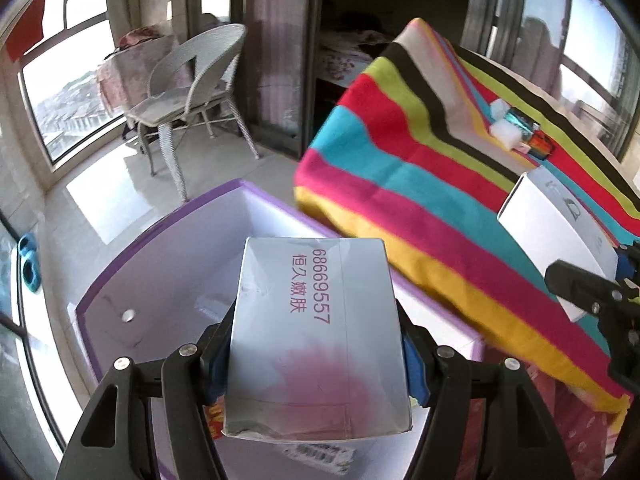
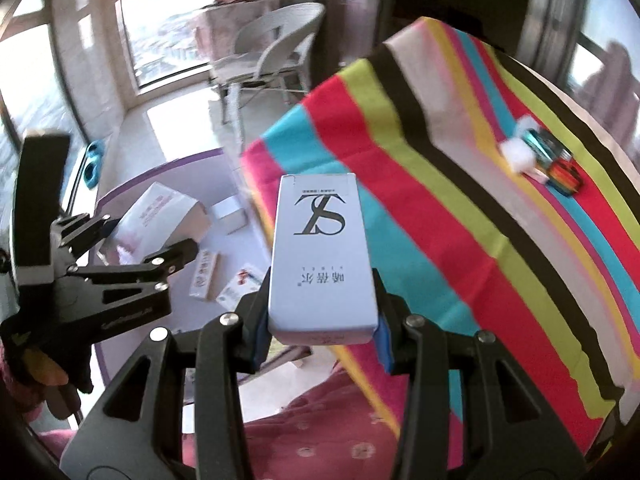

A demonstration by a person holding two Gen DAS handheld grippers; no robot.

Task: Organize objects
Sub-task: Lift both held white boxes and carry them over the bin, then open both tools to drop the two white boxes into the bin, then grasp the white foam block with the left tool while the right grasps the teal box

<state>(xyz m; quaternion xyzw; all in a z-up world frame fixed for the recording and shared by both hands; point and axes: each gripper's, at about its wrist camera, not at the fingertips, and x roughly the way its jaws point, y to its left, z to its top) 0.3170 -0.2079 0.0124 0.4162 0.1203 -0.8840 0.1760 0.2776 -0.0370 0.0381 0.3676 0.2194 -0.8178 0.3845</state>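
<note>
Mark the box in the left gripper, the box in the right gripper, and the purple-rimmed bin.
Grey box [image 1: 316,340]: left wrist view, top face.
White box [image 2: 322,256]: right wrist view, top face.
Purple-rimmed bin [image 1: 160,236]: left wrist view, purple rim.

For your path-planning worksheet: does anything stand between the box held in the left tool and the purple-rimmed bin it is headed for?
Nothing visible does. The grey box hangs in the left tool directly over the open purple-rimmed bin. A few small boxes already lie on its floor, with bare floor beside them.
</note>
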